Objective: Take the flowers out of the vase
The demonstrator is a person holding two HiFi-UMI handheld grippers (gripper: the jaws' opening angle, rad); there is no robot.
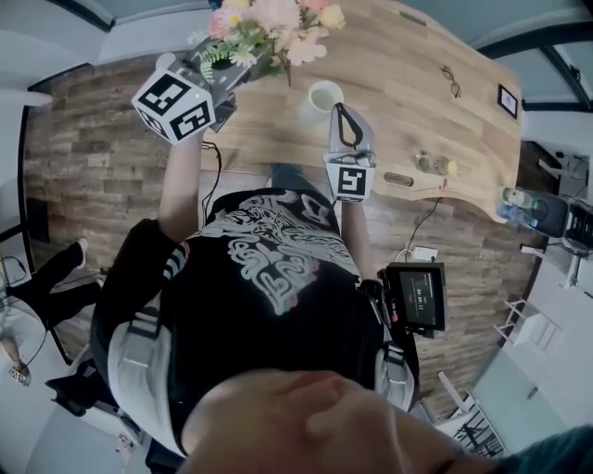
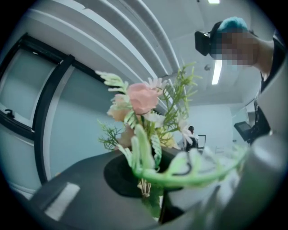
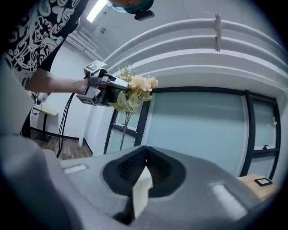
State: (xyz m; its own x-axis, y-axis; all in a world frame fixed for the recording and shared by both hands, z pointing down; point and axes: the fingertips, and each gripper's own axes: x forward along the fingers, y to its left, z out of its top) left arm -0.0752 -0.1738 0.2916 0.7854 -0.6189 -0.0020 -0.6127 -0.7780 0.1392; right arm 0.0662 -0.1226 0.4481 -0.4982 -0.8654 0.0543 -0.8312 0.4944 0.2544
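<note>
While the flowers (image 1: 269,28) are held above the left part of the table (image 1: 398,56), the left tool (image 2: 153,202) is closed narrow on their bundled stems. Blooms and fern fronds fan out beyond the jaws. A grip low on the stems keeps the bunch together as 1 unit and leaves the blooms uncrushed. In the right gripper view the stems hang free below that tool and touch nothing, so the bunch is judged fully clear of the vase (image 1: 324,95).

The vase, a white cup-shaped vessel, stands upright on the table to the right of the flowers and apart from them. Its mouth appears empty.

Just beside the vase, on the near side, is the right tool (image 1: 343,113). Its 2 jaws are pressed together with no stem or vase wall between them. From this position it could steady the vessel if required, but contact with the vase cannot be confirmed.

Further right, spectacles (image 1: 451,81) lie well apart from the work.

Remaining step, as judged: set the bunch down.
</note>
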